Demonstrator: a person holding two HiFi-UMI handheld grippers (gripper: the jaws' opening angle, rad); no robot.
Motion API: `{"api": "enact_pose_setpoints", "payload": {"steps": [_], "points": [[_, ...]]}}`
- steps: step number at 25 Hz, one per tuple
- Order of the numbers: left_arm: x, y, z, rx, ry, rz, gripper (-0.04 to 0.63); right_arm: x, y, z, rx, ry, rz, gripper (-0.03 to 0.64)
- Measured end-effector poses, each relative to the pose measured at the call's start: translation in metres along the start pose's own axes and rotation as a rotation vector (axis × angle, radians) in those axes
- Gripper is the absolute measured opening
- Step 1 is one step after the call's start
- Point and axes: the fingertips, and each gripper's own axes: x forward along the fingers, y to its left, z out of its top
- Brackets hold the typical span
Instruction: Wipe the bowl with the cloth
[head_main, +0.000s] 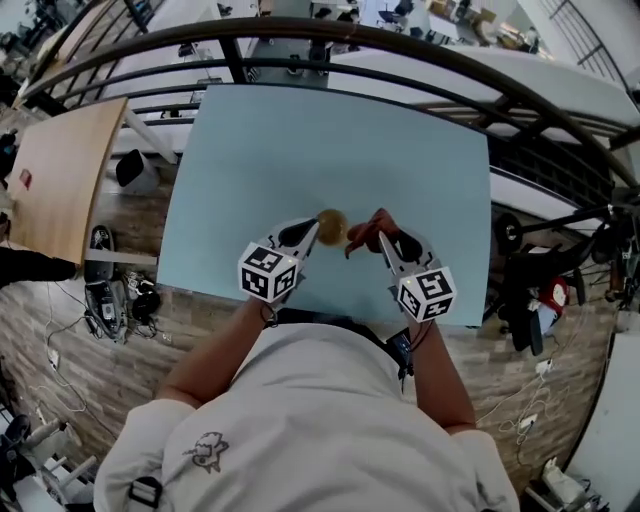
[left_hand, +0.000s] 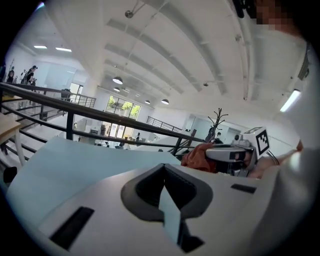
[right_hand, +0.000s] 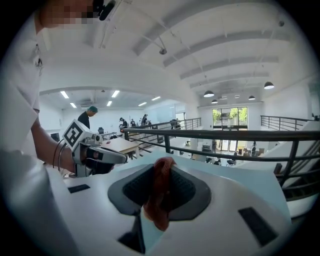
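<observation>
A small golden-brown bowl (head_main: 332, 226) is above the near part of the light blue table (head_main: 330, 140). My left gripper (head_main: 314, 230) has its jaw tips at the bowl's left edge and its jaws are closed on the rim. In the left gripper view the jaws (left_hand: 165, 170) are together and the bowl is hidden. My right gripper (head_main: 381, 236) is just right of the bowl, shut on a rust-red cloth (head_main: 362, 233). In the right gripper view the cloth (right_hand: 160, 195) hangs bunched between the dark pads (right_hand: 135, 187).
A black railing (head_main: 400, 45) curves round the table's far side. A wooden table (head_main: 60, 170) stands to the left. Shoes and cables (head_main: 110, 290) lie on the floor at the left. The person's body is at the table's near edge.
</observation>
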Motion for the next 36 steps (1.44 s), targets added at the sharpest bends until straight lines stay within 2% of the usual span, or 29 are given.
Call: {"api": "enact_pose_setpoints", "payload": {"steps": [4,7,12,17,23,29,36], "points": [[-0.012,-0.039,0.028,0.081,-0.065,0.014,0.014,-0.026,0.01,0.013,-0.026,-0.034,0.053,0.094],[-0.025,-0.07,0.037,0.105,-0.107,0.033,0.014,-0.046,0.022,0.02,-0.053,-0.06,0.111,0.094],[-0.034,-0.124,0.025,0.168,-0.102,0.015,0.014,-0.084,0.034,0.02,-0.098,-0.08,0.171,0.091],[-0.049,-0.16,0.016,0.172,-0.135,0.029,0.014,-0.121,0.041,0.007,-0.119,-0.076,0.193,0.091],[-0.063,-0.188,0.007,0.195,-0.154,0.05,0.014,-0.156,0.049,0.002,-0.134,-0.094,0.199,0.091],[-0.071,-0.198,0.012,0.243,-0.186,0.064,0.014,-0.165,0.056,-0.002,-0.151,-0.078,0.237,0.091],[-0.08,-0.203,0.015,0.186,-0.22,0.047,0.014,-0.167,0.061,0.0,-0.148,-0.11,0.244,0.091]]}}
